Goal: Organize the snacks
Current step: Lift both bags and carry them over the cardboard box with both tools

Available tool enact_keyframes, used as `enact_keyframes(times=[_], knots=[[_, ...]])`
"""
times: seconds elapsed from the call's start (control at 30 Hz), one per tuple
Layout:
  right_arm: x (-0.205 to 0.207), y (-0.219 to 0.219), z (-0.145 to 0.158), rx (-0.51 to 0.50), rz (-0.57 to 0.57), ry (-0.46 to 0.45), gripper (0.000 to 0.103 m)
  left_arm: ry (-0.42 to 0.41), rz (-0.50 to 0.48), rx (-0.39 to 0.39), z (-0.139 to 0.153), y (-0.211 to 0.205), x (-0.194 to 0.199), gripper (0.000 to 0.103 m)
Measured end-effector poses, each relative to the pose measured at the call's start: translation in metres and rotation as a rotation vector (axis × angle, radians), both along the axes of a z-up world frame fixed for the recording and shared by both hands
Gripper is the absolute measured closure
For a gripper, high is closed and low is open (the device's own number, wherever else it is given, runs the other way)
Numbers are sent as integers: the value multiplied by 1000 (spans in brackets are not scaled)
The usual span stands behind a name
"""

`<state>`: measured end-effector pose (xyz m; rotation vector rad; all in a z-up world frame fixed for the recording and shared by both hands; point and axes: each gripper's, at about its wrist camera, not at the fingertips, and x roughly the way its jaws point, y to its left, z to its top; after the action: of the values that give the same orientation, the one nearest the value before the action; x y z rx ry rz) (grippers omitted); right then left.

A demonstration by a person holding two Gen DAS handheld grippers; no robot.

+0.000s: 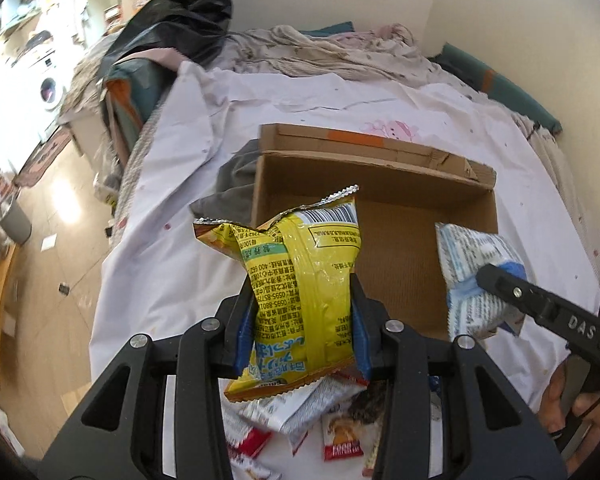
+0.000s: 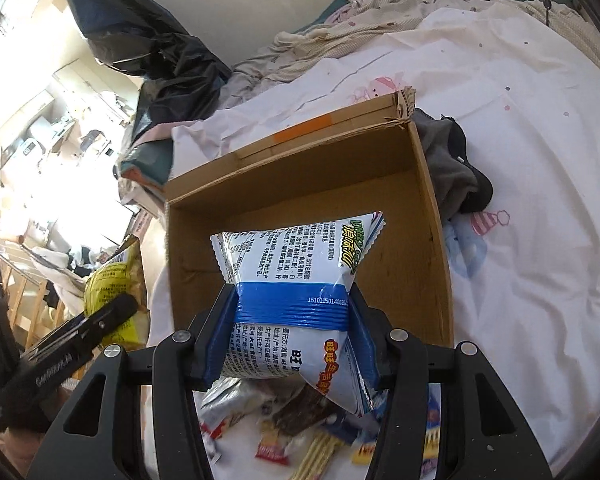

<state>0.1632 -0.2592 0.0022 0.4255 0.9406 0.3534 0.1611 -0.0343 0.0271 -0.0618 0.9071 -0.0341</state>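
My left gripper [image 1: 302, 300] is shut on a yellow snack bag [image 1: 300, 280], held up over the near left edge of an open cardboard box [image 1: 400, 256] on the bed. In the right wrist view, my right gripper [image 2: 294, 312] is shut on a white and blue snack bag [image 2: 296, 268] above the same box [image 2: 432, 216], whose floor shows bare. The right gripper and its bag [image 1: 476, 280] appear at the right in the left wrist view. The left gripper's yellow bag [image 2: 114, 292] shows at the left of the right view. Several loose snack packets [image 2: 284, 428] lie on the sheet below both grippers.
A white patterned bed sheet [image 1: 172, 184] covers the bed. A grey garment [image 2: 456, 168] lies against the box's side. Crumpled bedding [image 1: 340, 52] and a black plastic bag [image 1: 180, 12] are at the bed's far end. The wooden floor [image 1: 52, 216] drops off left.
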Motion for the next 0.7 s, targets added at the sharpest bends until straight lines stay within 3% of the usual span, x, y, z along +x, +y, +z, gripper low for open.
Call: enact_keyframes(times=[0.17, 0.3, 0.57, 0.7], knots=[[14, -2, -24, -9, -28, 31, 48, -2, -54, 48, -26, -12, 19, 67], [18, 6, -30, -82, -14, 25, 48, -4, -114, 4, -43, -16, 32, 67], [27, 9, -43, -123, -17, 55, 48, 14, -108, -32, -54, -16, 41, 67], [31, 11, -48, -120, -13, 75, 47, 8, -134, -2, -57, -22, 40, 67]])
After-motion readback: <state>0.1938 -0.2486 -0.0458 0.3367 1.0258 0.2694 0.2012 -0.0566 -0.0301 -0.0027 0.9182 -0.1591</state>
